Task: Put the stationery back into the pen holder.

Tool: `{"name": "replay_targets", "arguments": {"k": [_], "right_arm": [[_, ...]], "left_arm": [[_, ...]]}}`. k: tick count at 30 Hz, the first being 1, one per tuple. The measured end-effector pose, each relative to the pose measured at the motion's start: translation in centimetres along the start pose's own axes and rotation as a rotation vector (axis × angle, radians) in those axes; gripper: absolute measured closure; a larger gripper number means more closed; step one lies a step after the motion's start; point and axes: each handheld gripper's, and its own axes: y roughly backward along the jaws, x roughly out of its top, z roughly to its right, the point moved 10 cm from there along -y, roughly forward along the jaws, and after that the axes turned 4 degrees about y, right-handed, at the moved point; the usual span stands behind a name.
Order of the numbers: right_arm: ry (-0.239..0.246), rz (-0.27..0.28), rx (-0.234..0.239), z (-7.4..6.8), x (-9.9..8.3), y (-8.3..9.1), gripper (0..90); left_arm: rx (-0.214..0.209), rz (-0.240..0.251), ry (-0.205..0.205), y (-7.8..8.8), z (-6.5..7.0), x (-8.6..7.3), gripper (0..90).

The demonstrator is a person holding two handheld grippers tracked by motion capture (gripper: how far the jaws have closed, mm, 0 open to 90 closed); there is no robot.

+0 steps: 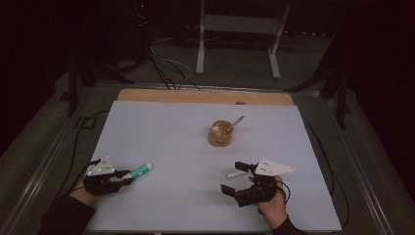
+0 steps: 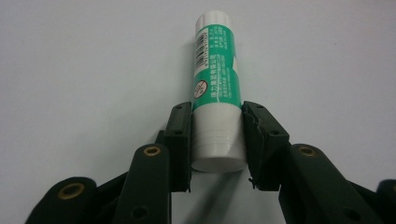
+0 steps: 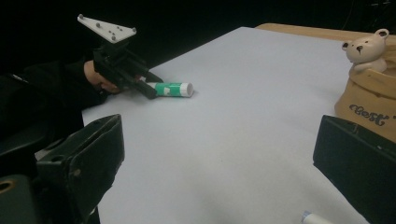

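the left hand-held gripper (image 2: 217,140) clenches the glue stick's (image 2: 215,93) white end, its long axis pointing straight away.

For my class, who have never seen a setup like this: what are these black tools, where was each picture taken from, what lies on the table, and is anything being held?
A person sits at a table covered with a white sheet and holds a hand tool, called a gripper, in each hand. One picture looks down from above; the other two come from cameras riding on each gripper, looking along its black jaws.

The left gripper has its jaws on either side of a green and white glue stick lying on the sheet, pressing its white end. The right gripper is open, holding nothing; a small white stick lies by it. Farther back stands a tan cup with a little bear figure and a utensil inside.
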Motion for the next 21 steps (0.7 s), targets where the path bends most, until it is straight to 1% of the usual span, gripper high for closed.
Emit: {"name": "replay_targets", "arguments": {"k": [1, 2, 3, 4, 5, 6, 7, 10, 12, 13, 14, 15, 16, 17, 18, 19, 20, 21], "right_arm": [[-0.001, -0.002, -0.001, 0.0, 0.0, 0.0, 1.8], [-0.001, -0.002, -0.001, 0.0, 0.0, 0.0, 1.8], [0.001, -0.003, -0.002, 0.0, 0.0, 0.0, 1.8], [0.001, -0.003, -0.002, 0.0, 0.0, 0.0, 1.8], [0.001, -0.001, -0.001, 0.0, 0.0, 0.0, 1.8], [0.001, -0.001, -0.001, 0.0, 0.0, 0.0, 1.8], [0.003, -0.001, -0.003, 0.1, 0.0, 0.0, 1.8], [0.0, 0.004, -0.003, 0.1, 0.0, 0.2, 1.8], [-0.003, 0.003, -0.011, 0.3, 0.0, 0.3, 1.8], [-0.003, 0.003, -0.011, 0.3, 0.0, 0.3, 1.8], [0.006, 0.023, -0.026, 0.5, 0.1, 0.4, 1.9], [0.029, 0.029, -0.043, 0.7, 0.3, 0.6, 1.9], [0.029, 0.029, -0.043, 0.7, 0.3, 0.6, 1.9], [0.04, 0.036, -0.05, 0.7, 0.4, 0.7, 1.9], [0.043, 0.042, -0.051, 0.8, 0.5, 0.7, 1.9], [0.043, 0.042, -0.051, 0.8, 0.5, 0.7, 1.9], [0.054, 0.043, -0.054, 0.8, 0.5, 0.7, 1.9], [0.057, 0.03, -0.053, 0.8, 0.3, 0.7, 1.9]], "left_arm": [[-0.007, -0.004, 0.001, -0.1, 0.2, 0.4, 66.4], [-0.007, -0.004, 0.001, -0.1, 0.2, 0.4, 66.4], [-0.022, 0.001, 0.003, -0.2, 0.4, 0.9, 66.4], [-0.022, 0.001, 0.003, -0.2, 0.4, 0.9, 66.4], [-0.034, -0.003, -0.001, -0.4, 0.6, 1.4, 66.4], [-0.034, -0.003, -0.001, -0.4, 0.6, 1.4, 66.4], [-0.044, -0.007, 0.001, -0.5, 0.9, 1.9, 66.4], [-0.049, -0.017, -0.004, -0.7, 1.1, 2.4, 66.4], [-0.068, -0.021, -0.007, -1.0, 1.6, 2.9, 66.4], [-0.068, -0.021, -0.007, -1.0, 1.6, 2.9, 66.4], [-0.072, -0.022, -0.011, -1.2, 1.9, 3.2, 66.4], [-0.087, -0.024, -0.007, -1.4, 2.3, 3.6, 66.4], [-0.087, -0.024, -0.007, -1.4, 2.3, 3.6, 66.4], [-0.089, -0.022, -0.011, -1.5, 2.5, 3.8, 66.4], [-0.104, -0.027, -0.008, -1.7, 2.7, 4.2, 66.3], [-0.104, -0.027, -0.008, -1.7, 2.7, 4.2, 66.4], [-0.107, -0.027, -0.014, -1.8, 2.9, 4.5, 66.4], [-0.12, -0.033, -0.012, -2.0, 3.1, 4.9, 66.3]]}}
